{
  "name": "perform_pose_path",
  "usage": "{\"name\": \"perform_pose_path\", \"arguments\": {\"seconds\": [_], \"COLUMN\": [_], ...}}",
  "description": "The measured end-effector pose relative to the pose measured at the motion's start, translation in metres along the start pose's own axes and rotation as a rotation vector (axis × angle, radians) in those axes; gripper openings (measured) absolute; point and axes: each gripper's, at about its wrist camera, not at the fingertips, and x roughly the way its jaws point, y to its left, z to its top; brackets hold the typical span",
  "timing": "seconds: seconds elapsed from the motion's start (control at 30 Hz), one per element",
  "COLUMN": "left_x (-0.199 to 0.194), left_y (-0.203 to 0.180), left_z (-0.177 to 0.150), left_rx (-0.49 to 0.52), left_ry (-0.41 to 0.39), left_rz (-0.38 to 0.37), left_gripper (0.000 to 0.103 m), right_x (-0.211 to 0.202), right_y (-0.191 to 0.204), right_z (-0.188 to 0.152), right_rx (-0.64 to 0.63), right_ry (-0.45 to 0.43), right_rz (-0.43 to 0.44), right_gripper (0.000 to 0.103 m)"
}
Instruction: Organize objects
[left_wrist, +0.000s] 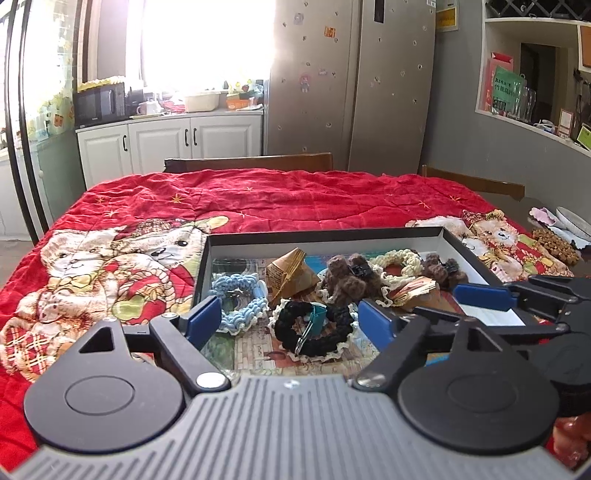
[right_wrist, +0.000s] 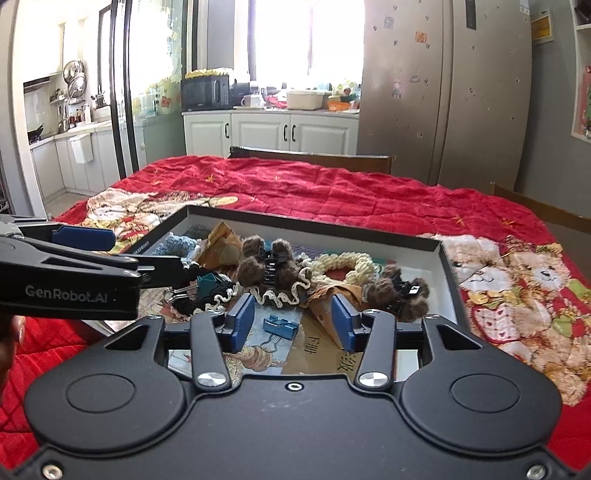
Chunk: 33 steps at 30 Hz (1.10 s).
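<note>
A shallow black tray (left_wrist: 325, 234) with white inner walls sits on the red quilt. It holds a light blue scrunchie (left_wrist: 240, 306), a folded brown paper cone (left_wrist: 290, 275), two brown furry claw clips (left_wrist: 351, 280), a cream scrunchie (left_wrist: 397, 262) and a black scrunchie (left_wrist: 314, 332) with a teal binder clip (left_wrist: 318, 318) on it. My left gripper (left_wrist: 290, 323) stands open over the black scrunchie, its pads clear of it. My right gripper (right_wrist: 292, 325) is open above a blue binder clip (right_wrist: 280, 326) lying on the tray floor, not touching it. Both grippers hover side by side at the tray's near edge.
The red bear-print quilt (left_wrist: 258, 199) covers the whole table. Wooden chair backs (left_wrist: 251, 162) stand at the far side. A white plate (left_wrist: 572, 221) and a brown snack pile (left_wrist: 554, 245) lie at the right edge. Kitchen cabinets and a fridge stand behind.
</note>
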Motion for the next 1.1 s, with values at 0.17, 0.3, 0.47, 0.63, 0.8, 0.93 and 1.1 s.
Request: {"name": "perform_pose_path", "arguments": {"seconds": [0.17,0.3,0.47,0.63,0.8,0.93,1.1], "left_x": [-0.022,-0.04,-0.063,-0.082,-0.098,-0.108,-0.122], "left_y": [0.001,0.0,-0.002,-0.003,-0.005,-0.005,-0.003], "left_z": [-0.001,-0.005,-0.013,-0.023,-0.035,-0.048,-0.058], "left_rx": [-0.005,0.009,0.024,0.03,0.019,0.009,-0.003], "left_ry": [-0.023,-0.043,-0.054,-0.048,-0.04,-0.02,-0.007], "left_rz": [0.011,0.019,0.033,0.04,0.03,0.036,0.059], "left_gripper": [0.096,0.103,0.103,0.103,0.103,0.103,0.103], "right_x": [-0.027,-0.052,-0.082,-0.113,-0.136,-0.15,-0.173], "right_y": [0.0,-0.002,-0.003,-0.003,-0.002,0.0,-0.003], "right_z": [0.0,-0.001,-0.003,-0.01,-0.02,-0.031,-0.042], "right_rx": [-0.004,0.003,0.002,-0.006,0.01,0.011,0.029], "right_ry": [-0.038,-0.071,-0.098,-0.117,-0.109,-0.099,-0.116], "right_rz": [-0.013,-0.02,-0.032,-0.042,-0.045,-0.058,-0.08], "right_gripper": [0.056,0.06,0.074,0.081,0.083,0.086,0.09]}}
